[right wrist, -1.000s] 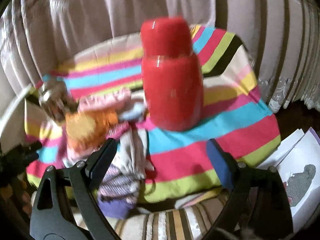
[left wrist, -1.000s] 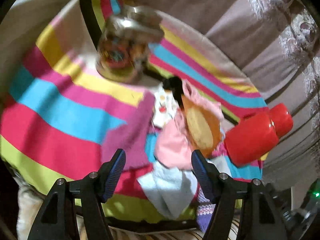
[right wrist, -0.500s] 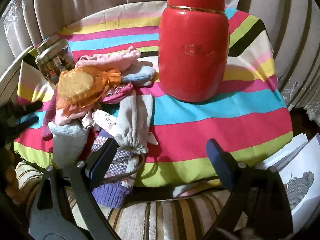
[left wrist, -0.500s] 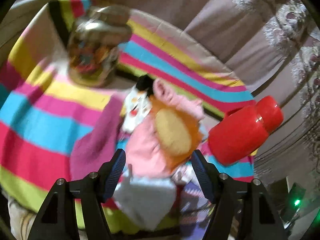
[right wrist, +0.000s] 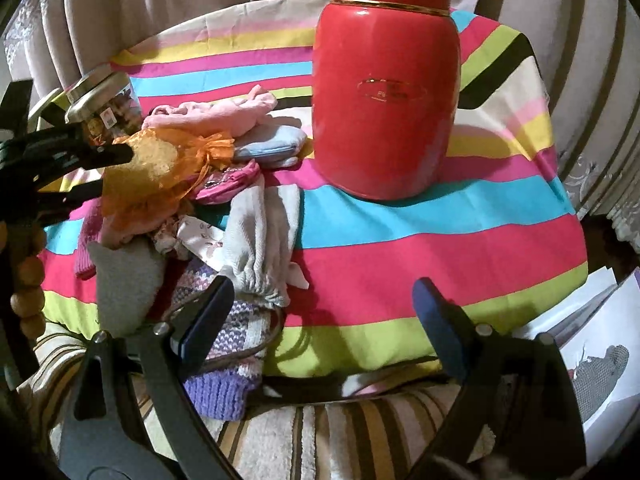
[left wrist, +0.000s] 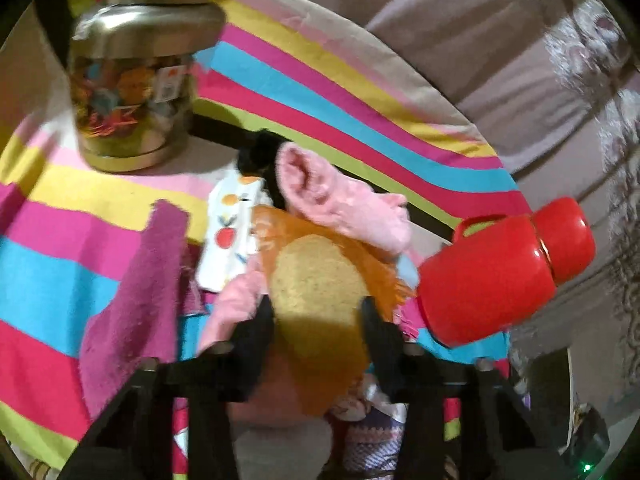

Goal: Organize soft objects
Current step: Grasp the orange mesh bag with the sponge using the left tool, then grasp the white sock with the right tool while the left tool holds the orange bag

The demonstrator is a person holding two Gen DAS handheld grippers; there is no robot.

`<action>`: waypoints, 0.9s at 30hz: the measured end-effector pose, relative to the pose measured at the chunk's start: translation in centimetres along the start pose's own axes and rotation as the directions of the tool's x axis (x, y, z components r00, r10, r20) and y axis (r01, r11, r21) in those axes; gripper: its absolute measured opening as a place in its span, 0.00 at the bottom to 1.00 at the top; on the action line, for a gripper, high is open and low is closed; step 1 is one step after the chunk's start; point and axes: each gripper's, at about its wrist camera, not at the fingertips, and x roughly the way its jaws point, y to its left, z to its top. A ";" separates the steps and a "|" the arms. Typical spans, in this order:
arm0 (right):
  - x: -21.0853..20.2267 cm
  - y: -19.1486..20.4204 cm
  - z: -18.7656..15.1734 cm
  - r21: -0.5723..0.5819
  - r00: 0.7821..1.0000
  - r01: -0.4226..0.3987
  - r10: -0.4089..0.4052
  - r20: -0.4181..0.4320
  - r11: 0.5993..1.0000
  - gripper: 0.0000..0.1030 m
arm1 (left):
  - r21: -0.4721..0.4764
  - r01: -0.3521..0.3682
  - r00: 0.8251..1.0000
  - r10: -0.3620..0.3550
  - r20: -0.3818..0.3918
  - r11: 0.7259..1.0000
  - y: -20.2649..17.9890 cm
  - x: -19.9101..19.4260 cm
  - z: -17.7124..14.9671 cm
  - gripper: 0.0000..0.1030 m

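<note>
Everywhere under the things runs a striped cloth, its bands pink, blue, yellow, green and white, covering the whole surface; below its front edge shows a brown-and-cream striped fabric. Pale pleated curtains hang close behind the surface, with a lace-patterned part at the far side in the left wrist view. A tall red flask stands upright on the cloth and serves as the landmark. Beside the flask, toward the left gripper, lies the heap of soft objects: pink, light blue, grey and purple knitted pieces, overlapping one another. On top of that heap sits an orange mesh pouch with a yellowish filling. The left gripper has the pouch between its fingers, which are closing on it and already touch its sides. Beyond the heap from the flask stands a glass jar with a metal lid, filled with colourful bits. The right gripper hovers in front of the flask over the cloth's front edge, its fingers spread wide with nothing between them. Past the surface's corner, on the flask's other side, lie white papers with a grey printed figure.
</note>
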 end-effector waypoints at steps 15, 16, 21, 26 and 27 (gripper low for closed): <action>0.7 1.4 0.6 -0.055 0.998 -0.056 0.055 -0.011 0.997 0.90 | -0.047 0.177 0.975 -0.169 0.142 0.983 1.5 -5.8 -2.7 0.17; 1.0 1.6 0.9 -0.055 0.998 -0.065 0.065 -0.016 0.996 0.90 | -0.055 0.185 0.972 -0.175 0.156 0.981 1.7 -6.1 -2.8 0.17; 3.0 1.8 2.1 -0.027 0.991 -0.121 0.119 -0.068 0.992 0.90 | -0.061 0.243 0.945 -0.223 0.239 0.968 2.1 -7.5 -2.6 0.17; 5.4 1.4 3.1 0.037 0.976 -0.181 0.184 -0.114 0.983 0.81 | -0.043 0.278 0.924 -0.255 0.287 0.960 2.0 -8.4 -2.4 0.17; 5.9 1.3 3.2 0.049 0.973 -0.192 0.197 -0.124 0.980 0.78 | -0.045 0.276 0.925 -0.253 0.283 0.960 2.1 -8.3 -2.4 0.17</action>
